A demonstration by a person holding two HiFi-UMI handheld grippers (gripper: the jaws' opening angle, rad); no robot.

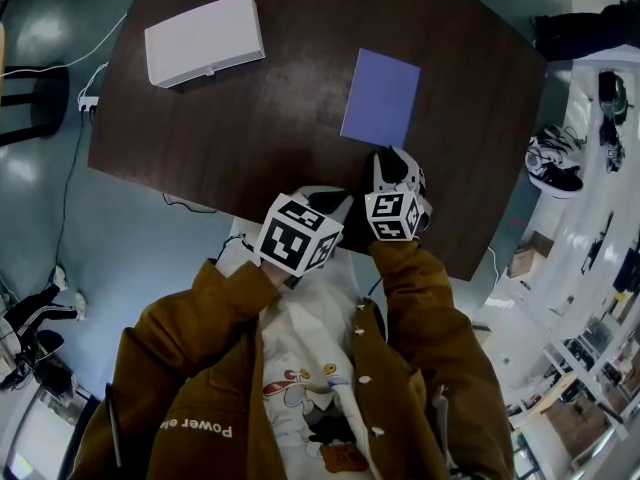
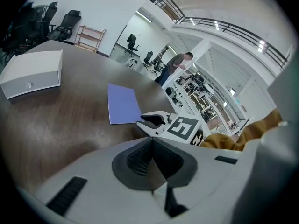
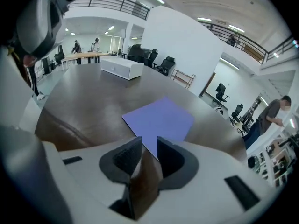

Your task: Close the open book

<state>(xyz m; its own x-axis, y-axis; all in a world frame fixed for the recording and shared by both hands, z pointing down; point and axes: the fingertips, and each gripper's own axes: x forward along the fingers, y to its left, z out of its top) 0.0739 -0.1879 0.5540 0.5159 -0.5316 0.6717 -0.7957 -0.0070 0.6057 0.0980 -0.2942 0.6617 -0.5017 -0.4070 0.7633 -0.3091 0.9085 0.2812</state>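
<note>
Your left tongs [image 2: 152, 143], at the end of a brown jacket sleeve [image 1: 225, 303], hang over the near edge of the dark wooden tabletop [image 1: 270, 118] at 6 o'clock. They are closed tight, pad against pad, with nothing gripped. Just beside them, at their 3 o'clock, your right tongs [image 3: 148, 146] are tipped down toward the wood and stand partly open. A narrow gap shows between the pads, and only bare tabletop shows through it.

At 12 o'clock from the right tongs lies the book [image 1: 380, 96]. It is already closed, its plain purple cover up, flat on the tabletop. In the right gripper view its near corner points straight at the gap, just beyond the tips. Whether the tips touch it cannot be told.

Farther off, at 10 o'clock and well apart from the book, a white box [image 1: 204, 38] sits by the far left corner of the tabletop, one long side facing you.

Beyond the tabletop, the left gripper view takes in a bright open hall. Black office chairs [image 2: 70, 20] stand at 11 o'clock, and a person [image 2: 180, 63] stands at 1 o'clock beside crowded shelves, under a railed upper gallery.
</note>
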